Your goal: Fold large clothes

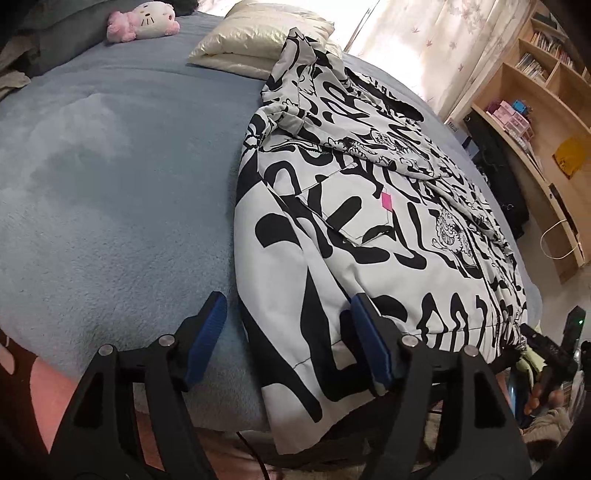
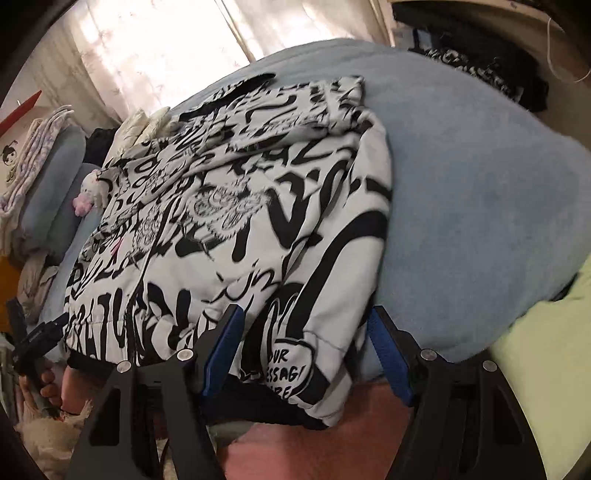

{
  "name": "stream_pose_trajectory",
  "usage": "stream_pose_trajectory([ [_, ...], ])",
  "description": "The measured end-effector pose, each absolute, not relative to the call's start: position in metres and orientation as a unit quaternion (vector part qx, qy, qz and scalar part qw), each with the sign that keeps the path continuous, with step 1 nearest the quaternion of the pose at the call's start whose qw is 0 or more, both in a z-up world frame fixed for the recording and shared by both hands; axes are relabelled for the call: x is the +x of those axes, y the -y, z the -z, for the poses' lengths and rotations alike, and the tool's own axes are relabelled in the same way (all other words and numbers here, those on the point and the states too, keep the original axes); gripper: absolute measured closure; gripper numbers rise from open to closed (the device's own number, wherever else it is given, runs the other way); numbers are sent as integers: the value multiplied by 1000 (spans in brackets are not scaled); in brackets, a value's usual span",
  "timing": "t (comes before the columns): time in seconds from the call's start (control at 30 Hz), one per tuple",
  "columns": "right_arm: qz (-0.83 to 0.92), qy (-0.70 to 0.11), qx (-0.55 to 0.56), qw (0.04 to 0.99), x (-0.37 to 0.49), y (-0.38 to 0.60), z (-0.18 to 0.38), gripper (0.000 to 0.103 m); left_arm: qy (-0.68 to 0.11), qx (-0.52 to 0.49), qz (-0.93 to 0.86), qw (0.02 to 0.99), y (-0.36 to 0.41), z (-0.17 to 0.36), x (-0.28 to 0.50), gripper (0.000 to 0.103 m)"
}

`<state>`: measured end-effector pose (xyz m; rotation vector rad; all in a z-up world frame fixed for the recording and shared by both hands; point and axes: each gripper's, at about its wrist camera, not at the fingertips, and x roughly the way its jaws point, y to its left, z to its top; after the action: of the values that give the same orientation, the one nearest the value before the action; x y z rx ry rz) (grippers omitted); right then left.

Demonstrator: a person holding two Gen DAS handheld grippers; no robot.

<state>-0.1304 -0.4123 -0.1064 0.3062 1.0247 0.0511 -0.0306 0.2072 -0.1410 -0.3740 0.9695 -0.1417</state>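
Mostly flat, black-and-white printed jacket (image 1: 369,221) lies on blue bed (image 1: 110,184)

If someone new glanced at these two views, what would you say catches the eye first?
The black-and-white graffiti-print garment dominates, spread on the blue blanket with its hem at the near bed edge. The left gripper and the right gripper both stand open over that hem's corners. Farther back, a pink-and-white plush toy lies beside a cream pillow.

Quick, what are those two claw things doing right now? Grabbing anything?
Left gripper: open, straddling the jacket hem, gripping nothing.
Right gripper: open over the jacket's corner, gripping nothing.
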Motion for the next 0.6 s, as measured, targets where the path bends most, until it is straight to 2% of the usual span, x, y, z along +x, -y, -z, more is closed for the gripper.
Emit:
stream_pose_trajectory([
  [0.2, -61, -472, 154, 866, -127, 403, 113, 33, -466, -179, 76, 863, -207, 142, -30, 34],
  [0.23, -68, -469, 155, 867, -126, 401, 113, 35, -467, -178, 78, 863, -207, 141, -30, 34],
  [0.3, -89, -460, 162, 869, -125, 398, 111, 46, -466, -182, 89, 861, -208, 141, -30, 34],
  [0.37, -113, -443, 177, 872, -125, 397, 105, 49, -465, -183, 100, 861, -207, 142, -29, 34],
  [0.6, -132, -451, 174, 865, -112, 399, 116, 50, -462, -188, 130, 857, -202, 148, -16, 34],
])
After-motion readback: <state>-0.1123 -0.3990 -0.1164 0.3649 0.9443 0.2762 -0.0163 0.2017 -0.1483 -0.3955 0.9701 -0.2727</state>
